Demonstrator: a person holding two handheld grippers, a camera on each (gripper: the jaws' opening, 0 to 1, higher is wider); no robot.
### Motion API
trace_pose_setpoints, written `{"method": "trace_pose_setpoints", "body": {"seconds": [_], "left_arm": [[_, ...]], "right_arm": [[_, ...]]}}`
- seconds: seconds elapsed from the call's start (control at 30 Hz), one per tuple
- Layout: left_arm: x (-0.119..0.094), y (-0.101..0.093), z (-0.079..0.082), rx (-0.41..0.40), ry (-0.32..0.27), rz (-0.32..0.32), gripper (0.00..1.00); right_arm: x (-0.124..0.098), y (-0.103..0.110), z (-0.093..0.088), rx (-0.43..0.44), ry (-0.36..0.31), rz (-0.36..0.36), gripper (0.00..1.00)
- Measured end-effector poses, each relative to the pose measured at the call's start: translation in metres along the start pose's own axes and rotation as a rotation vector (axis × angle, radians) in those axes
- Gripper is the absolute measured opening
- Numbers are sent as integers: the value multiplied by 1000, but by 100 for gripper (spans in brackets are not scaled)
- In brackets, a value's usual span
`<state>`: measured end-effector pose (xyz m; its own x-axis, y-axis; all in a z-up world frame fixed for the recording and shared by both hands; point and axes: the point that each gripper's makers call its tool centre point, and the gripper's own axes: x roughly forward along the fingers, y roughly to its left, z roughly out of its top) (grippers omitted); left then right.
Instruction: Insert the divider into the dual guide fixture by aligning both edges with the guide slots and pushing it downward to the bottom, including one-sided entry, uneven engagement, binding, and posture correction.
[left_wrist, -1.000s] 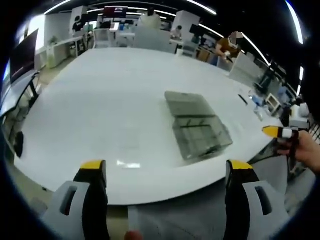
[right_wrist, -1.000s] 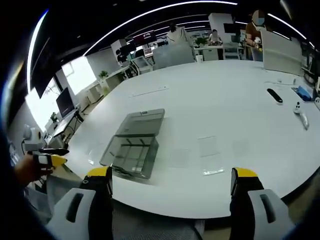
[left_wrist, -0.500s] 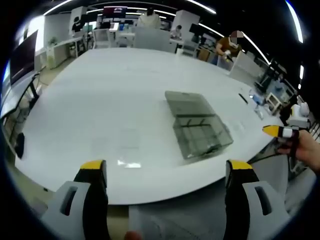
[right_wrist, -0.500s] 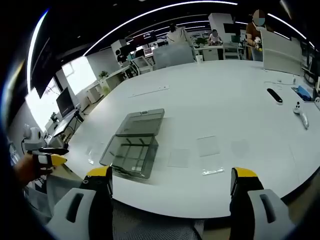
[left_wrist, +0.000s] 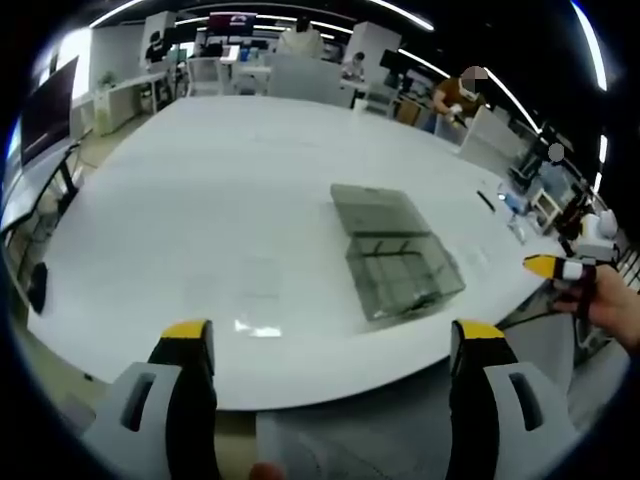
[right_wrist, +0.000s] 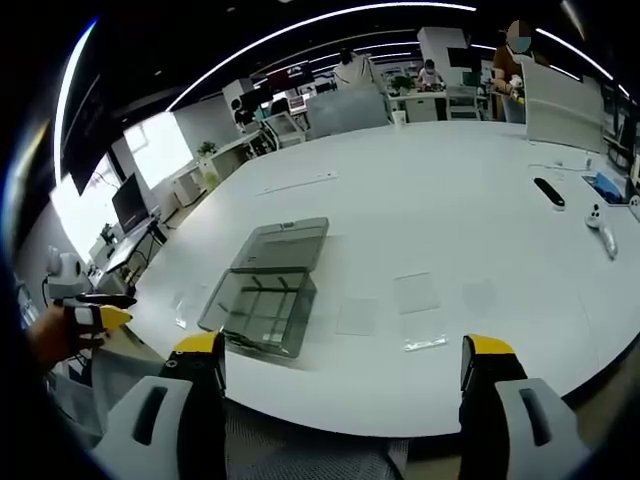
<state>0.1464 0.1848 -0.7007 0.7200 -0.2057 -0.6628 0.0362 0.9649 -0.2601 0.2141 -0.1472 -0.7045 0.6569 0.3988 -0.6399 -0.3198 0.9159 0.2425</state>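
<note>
Your left gripper (left_wrist: 335, 345) and right gripper (right_wrist: 345, 355) hang spread wide, short of the clear box (left_wrist: 395, 250) on the table (left_wrist: 200, 200).

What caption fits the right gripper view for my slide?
Open right gripper poised at the white table edge, before the clear lidded fixture box.

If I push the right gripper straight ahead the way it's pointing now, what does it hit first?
Probably the near edge of the white table. The right gripper, jaws wide apart and empty, points over it toward clear flat sheets. The open transparent box lies left of that line. Depth is hard to judge.
</note>
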Motion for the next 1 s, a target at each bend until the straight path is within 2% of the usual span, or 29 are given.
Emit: {"method": "trace_pose_setpoints", "body": {"seconds": [1.0], "left_arm": [[1, -5, 0, 13, 11, -50, 96]], "right_arm": [[-3, 0, 7, 8, -19, -19, 96]]}}
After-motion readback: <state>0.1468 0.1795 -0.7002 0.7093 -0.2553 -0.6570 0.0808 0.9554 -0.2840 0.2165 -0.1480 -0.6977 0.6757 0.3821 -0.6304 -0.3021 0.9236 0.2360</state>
